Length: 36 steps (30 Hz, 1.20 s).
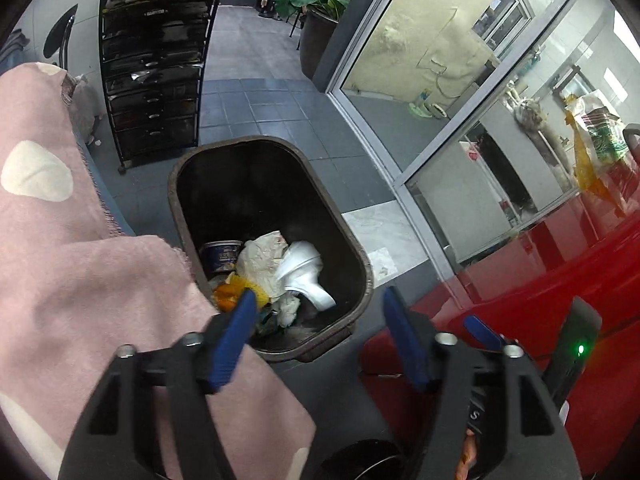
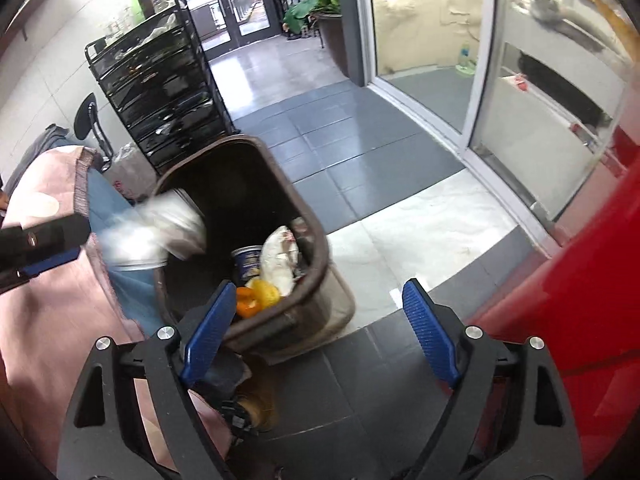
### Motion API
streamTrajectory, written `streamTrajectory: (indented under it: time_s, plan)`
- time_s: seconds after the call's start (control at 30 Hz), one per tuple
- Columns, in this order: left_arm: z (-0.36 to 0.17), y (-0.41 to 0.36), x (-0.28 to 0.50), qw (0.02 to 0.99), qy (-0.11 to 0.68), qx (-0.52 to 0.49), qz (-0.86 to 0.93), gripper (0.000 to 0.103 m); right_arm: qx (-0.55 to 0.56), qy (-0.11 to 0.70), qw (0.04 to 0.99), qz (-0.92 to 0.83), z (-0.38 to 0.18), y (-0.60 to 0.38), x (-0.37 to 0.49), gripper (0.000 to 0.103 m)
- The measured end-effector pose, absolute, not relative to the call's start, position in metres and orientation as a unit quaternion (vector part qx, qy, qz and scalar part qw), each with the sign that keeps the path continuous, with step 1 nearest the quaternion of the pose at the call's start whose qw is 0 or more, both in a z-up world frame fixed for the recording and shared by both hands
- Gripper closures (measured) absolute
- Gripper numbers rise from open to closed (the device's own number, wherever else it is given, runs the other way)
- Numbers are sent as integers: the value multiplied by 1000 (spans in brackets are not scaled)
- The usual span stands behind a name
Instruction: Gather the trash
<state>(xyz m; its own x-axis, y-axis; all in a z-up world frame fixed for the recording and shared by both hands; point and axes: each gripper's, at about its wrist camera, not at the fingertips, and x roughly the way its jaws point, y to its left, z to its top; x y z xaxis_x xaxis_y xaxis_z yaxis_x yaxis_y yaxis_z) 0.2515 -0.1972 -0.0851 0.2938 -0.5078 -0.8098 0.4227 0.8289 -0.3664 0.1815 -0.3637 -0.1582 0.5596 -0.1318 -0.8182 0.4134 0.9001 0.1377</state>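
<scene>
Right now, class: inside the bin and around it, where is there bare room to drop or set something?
The brown bin is bare at its far end; trash crowds its near end. Free floor: grey tiles between the bin and the glass door.

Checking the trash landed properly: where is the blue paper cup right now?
In both wrist views the blue paper cup sits inside the brown bin, toward its near end, left of the crumpled white paper and just behind the orange peel.
</scene>
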Motion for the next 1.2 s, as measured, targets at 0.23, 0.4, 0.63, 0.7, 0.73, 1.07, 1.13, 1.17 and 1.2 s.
streamTrajectory:
  time_s: [0.23,0.4,0.63,0.7,0.73,1.07,1.13,1.17,1.2]
  plan:
    - [-50,-188,206,842,443,-18,-307,17,152,411,881,-180,-141,-363,167,14]
    - [-14,-150,152,905,330,17,-267,6,118,352,909,-188,-108,-332,150,5]
    - [-2,-90,105,948,266,46,-166,6,59,272,942,-187,-70,-279,115,5]
    - [-4,-77,102,950,273,34,-151,6,45,249,948,-191,-61,-262,103,5]
    - [-5,-70,98,950,272,25,-148,6,40,242,949,-196,-58,-256,99,5]
    - [-5,-52,77,956,257,15,-139,6,26,197,964,-178,-38,-214,62,5]
    - [-5,-54,73,957,255,17,-139,6,18,195,965,-177,-36,-208,59,5]
    - [-6,-55,71,957,254,18,-140,6,17,193,965,-178,-36,-207,58,5]
    - [-6,-56,70,957,253,19,-142,6,17,192,965,-178,-35,-206,57,5]
